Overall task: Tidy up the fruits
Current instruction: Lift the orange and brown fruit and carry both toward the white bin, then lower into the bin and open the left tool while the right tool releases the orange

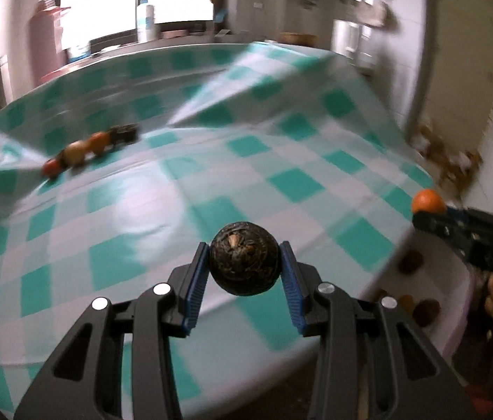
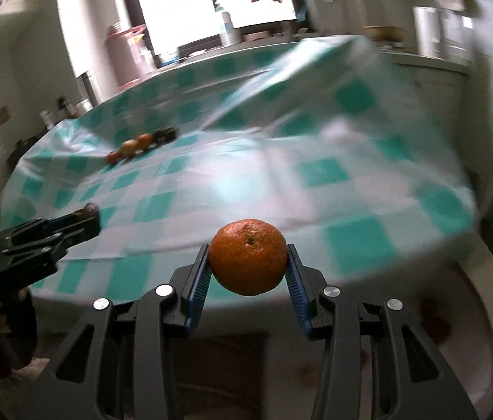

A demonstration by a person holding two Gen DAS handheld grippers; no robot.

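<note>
Row of fruits [image 1: 78,152], far left on checked cloth [image 1: 246,147]: small red one, pale one, orange one, then a dark blurred piece at the row's right end; all touching or nearly so, detail lost to blur.

Left gripper [image 1: 244,262]: clamped on dark fruit [image 1: 244,258], round, brown-black, mottled; blue pads [image 1: 197,280] pressed to both flanks; held above near edge of cloth.

Right gripper [image 2: 248,262]: clamped on orange [image 2: 248,257], stem end facing camera; pads tight on both sides; held above near edge of cloth, right of left gripper.

White surface [image 1: 431,280], lower right beyond cloth edge: several brownish fruits [image 1: 424,311] lying on it, blurred, kind not discernible.
</note>
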